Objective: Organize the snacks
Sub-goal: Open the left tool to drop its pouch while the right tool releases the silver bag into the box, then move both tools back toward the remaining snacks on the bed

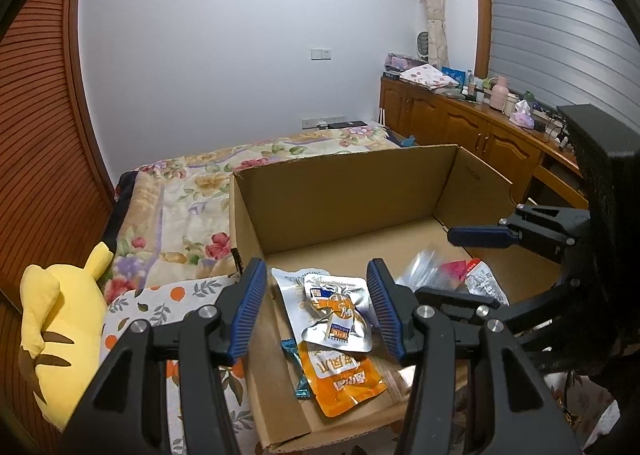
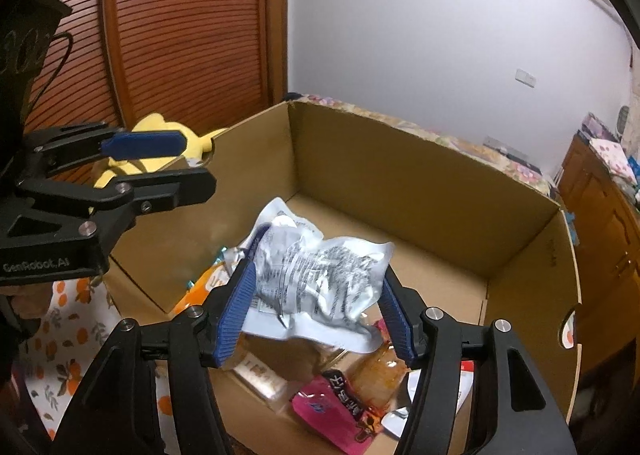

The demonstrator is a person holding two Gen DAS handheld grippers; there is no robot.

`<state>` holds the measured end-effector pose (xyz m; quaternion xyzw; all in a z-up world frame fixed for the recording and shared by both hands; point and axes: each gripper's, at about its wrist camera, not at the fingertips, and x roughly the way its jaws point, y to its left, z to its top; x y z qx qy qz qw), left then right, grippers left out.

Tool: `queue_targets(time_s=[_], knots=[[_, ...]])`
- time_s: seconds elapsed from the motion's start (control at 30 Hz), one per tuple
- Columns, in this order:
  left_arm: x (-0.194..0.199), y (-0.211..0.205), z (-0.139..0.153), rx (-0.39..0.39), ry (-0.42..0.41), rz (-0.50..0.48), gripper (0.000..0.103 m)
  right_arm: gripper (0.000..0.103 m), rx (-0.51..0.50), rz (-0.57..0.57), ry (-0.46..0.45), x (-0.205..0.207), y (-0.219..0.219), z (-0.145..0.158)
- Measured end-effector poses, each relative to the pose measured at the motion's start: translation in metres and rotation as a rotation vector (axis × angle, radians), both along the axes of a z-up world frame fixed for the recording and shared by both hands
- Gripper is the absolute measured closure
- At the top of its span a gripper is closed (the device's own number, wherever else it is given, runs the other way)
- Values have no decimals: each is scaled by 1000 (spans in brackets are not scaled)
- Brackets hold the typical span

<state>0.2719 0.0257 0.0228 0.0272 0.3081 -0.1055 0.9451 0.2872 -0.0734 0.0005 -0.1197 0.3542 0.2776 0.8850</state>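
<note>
An open cardboard box (image 1: 344, 191) stands on the bed and holds snack packets. My left gripper (image 1: 316, 311) is open over its near left corner, above a silver packet (image 1: 334, 309) and an orange packet (image 1: 344, 379) on the box floor. My right gripper (image 2: 316, 295) has its jaws wide apart with a crumpled white and silver packet (image 2: 320, 275) between them; whether the pads still touch it is unclear. A pink packet (image 2: 340, 403) and other snacks lie below it. The right gripper also shows in the left wrist view (image 1: 480, 237).
A yellow plush toy (image 1: 60, 319) lies left of the box on a fruit-print cloth (image 1: 160, 299). A floral quilt (image 1: 192, 191) covers the bed behind. Wooden cabinets (image 1: 480, 131) with clutter run along the right. A slatted wooden door (image 2: 180, 27) is on the left.
</note>
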Motion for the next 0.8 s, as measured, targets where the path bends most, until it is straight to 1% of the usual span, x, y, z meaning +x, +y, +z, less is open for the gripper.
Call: queue_targets(time_s=[0.2,0.27,0.5,0.57,0.63,0.73,0.8], knots=[[-13,-1,4,-11,-8,-2,49,36,20,-19,-17,-4,-7,8],[-19,-2,6,-14,-13,-6,47,36,29,-21,-27,-11,-11,14],[-52,-12,17,-10,-40,-28,44,36,52,-40,-69,-50,-38,38],[-63,-15,19,-15,-45,-37,41,36,59,-46,-74,-63,-44,41],[-73,-20,19,-21,-48,-48,41,36,52,-50,-77,-75,-50,42],[-88,-25,16,-39,-58,-80,27,36,49,-67,-74,-95,-62,39],[-96,-29,14,-42,-60,-85,26,36,48,-78,-67,-107,-67,34]])
